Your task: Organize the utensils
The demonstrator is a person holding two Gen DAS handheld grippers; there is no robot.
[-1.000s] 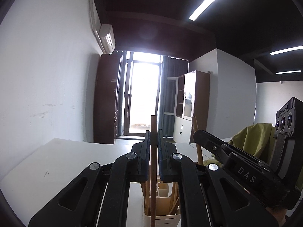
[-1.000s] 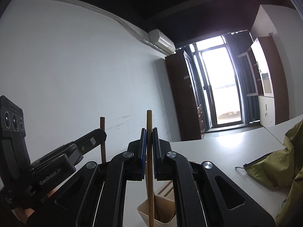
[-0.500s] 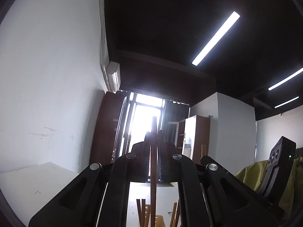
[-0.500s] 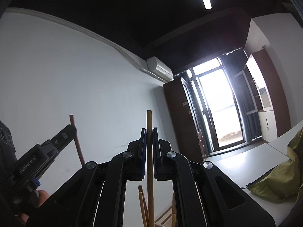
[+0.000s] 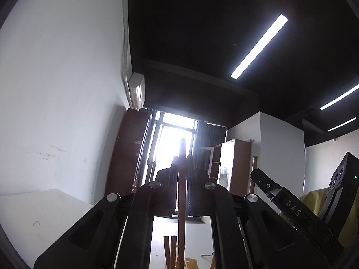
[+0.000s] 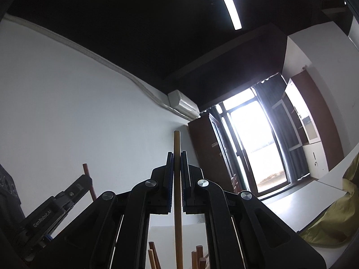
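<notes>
We see each gripper, left and right, clamping one upright chopstick (other sticks below); labels read "DAS", "GenRobot.AI".

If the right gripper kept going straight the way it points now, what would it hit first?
Probably nothing nearby: the right gripper, shut on a light wooden stick, aims upward at the white wall, seemingly far off; depth is unclear.

I can't see the lower end of the dark brown wooden chopstick — the frame bottom cuts it, as it cuts the pale yellow wooden chopstick. The bundle of standing wooden sticks shows tops only; their container is out of view. The olive-yellow cloth runs off the edge.
</notes>
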